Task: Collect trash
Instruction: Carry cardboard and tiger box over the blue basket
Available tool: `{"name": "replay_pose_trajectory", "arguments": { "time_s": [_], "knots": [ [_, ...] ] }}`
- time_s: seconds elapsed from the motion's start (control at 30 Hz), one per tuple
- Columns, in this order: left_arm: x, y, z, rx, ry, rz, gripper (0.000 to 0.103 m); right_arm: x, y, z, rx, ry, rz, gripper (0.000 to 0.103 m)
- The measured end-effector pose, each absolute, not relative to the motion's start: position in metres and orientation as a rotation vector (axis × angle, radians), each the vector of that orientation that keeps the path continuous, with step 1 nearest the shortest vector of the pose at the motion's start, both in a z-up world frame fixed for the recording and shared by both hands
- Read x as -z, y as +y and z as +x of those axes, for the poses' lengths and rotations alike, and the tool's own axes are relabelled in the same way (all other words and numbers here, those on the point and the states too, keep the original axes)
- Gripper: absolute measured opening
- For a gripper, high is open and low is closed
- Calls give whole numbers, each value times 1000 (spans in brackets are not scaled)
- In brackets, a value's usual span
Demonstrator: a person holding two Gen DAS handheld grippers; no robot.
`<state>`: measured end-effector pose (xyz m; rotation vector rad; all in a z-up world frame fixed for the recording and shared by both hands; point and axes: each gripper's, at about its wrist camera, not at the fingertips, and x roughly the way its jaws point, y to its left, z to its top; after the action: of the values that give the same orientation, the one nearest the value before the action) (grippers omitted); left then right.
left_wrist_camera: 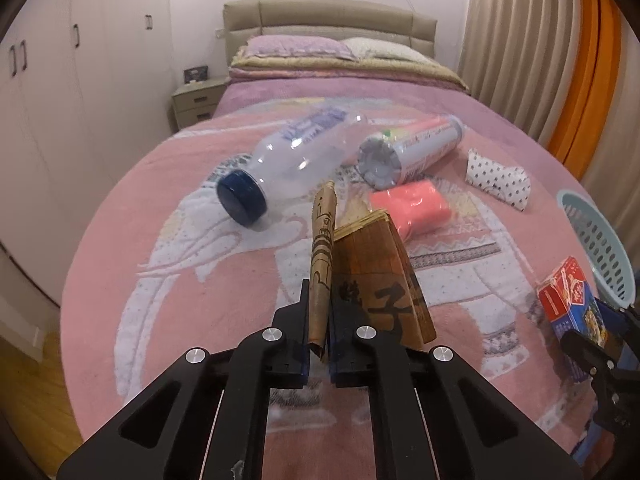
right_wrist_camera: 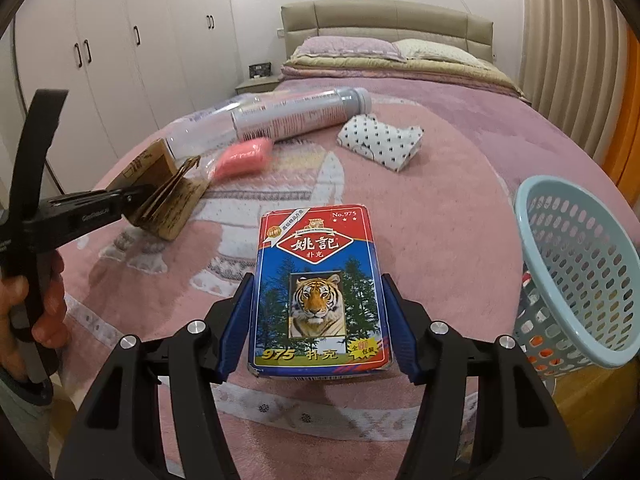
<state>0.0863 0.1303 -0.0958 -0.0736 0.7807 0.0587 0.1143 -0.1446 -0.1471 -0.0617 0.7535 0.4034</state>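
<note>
While both grippers are already loaded, the collecting step is sitting at the carry-to-basket stage. The left gripper [left_wrist_camera: 319, 312] is pinching a brown paper bag [left_wrist_camera: 372, 280], folded and printed with black characters, its jaws nearly together on one flap while the rest is fanning out to the right, lifted above the pink blanket [left_wrist_camera: 180, 240]. The right gripper [right_wrist_camera: 316, 320] is clamping a playing-card box [right_wrist_camera: 318, 284] with a tiger on its face, the blue pads pressing both long edges and the box lying flat between them.

A light-blue perforated basket [right_wrist_camera: 576, 264] is standing at the bed's right edge, just beside the right gripper, and something orange is showing through its lower holes. Still lying on the blanket are a clear plastic bottle with a blue cap [left_wrist_camera: 280, 160], a grey tube-shaped canister [left_wrist_camera: 408, 148] touching it, a pink wrapped packet [left_wrist_camera: 412, 204] and a polka-dot paper wad [left_wrist_camera: 498, 178].

Judging from this, the next move is calling for the right gripper to be swinging over the basket's rim and opening, then the left crossing over the same way without the loose bag snagging the rim.
</note>
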Motion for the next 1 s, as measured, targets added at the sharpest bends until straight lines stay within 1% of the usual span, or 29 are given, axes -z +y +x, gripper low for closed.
{"name": "replay_pose_trajectory", "arguments": {
  "time_s": [0.27,0.57,0.83,1.0],
  "knots": [
    [60,131,65,-66,688,-109,4,125,-152,108,-426,686,-30,57],
    [18,83,73,37,601,-65,4,94,-191,112,-365,600,37,57],
    [-8,1,102,186,557,-3,4,63,-264,125,-230,495,127,57],
    [-15,-61,130,288,554,36,4,56,-314,138,-125,471,186,57]
  ]
}}
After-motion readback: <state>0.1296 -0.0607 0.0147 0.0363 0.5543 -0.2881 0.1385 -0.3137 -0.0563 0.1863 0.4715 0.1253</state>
